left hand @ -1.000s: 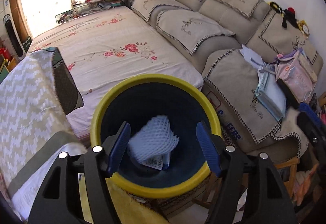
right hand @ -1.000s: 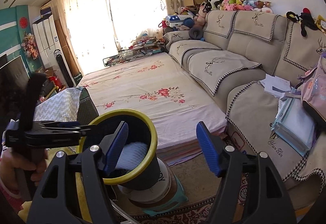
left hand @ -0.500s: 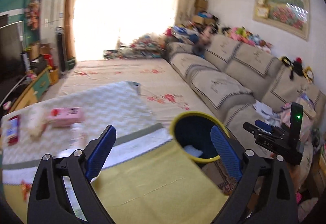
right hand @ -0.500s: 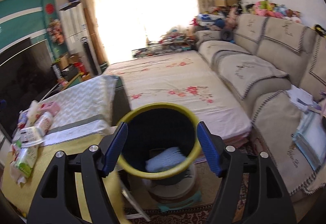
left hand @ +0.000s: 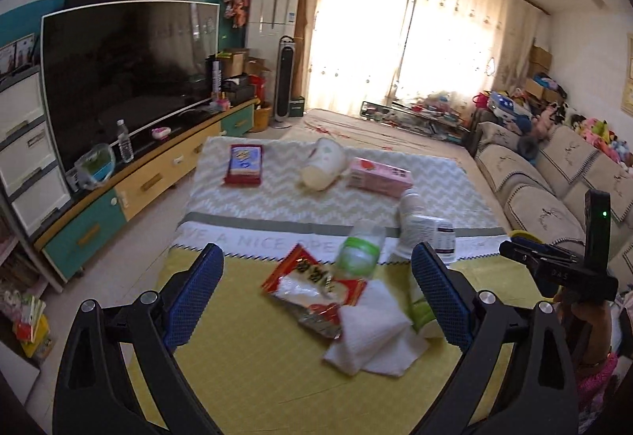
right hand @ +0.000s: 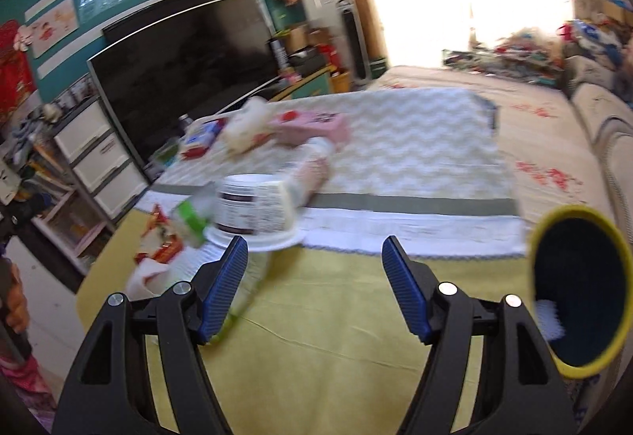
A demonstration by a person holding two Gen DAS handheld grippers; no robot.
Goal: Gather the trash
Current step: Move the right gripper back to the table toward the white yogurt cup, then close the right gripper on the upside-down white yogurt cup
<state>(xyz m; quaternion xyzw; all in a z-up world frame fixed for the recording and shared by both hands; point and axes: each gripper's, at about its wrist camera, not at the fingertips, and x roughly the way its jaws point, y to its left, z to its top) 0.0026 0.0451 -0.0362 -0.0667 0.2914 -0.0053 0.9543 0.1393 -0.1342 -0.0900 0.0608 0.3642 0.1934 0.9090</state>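
Note:
Trash lies on the table: a red snack wrapper (left hand: pixel 312 282), a white tissue (left hand: pixel 376 336), a green-labelled bottle (left hand: pixel 358 249) and a white labelled tub (left hand: pixel 429 231). My left gripper (left hand: pixel 316 296) is open and empty, above the near yellow cloth, facing this pile. My right gripper (right hand: pixel 314 288) is open and empty over the yellow cloth (right hand: pixel 336 316); the tub (right hand: pixel 255 211) and wrapper (right hand: pixel 158 241) lie to its front left. The yellow-rimmed dark bin (right hand: pixel 581 288) stands at the right table edge with white foam netting (right hand: pixel 548 320) inside.
Farther back on the zigzag cloth (left hand: pixel 296 197) lie a pink box (left hand: pixel 379 177), a tipped white cup (left hand: pixel 324 164) and a red-framed packet (left hand: pixel 244 164). A TV (left hand: pixel 126 71) on a cabinet stands left; a sofa (left hand: pixel 554 189) runs along the right.
Both grippers have swung left, away from the bin, to face the table. The foam netting stays in the bin. The right view is motion-blurred.

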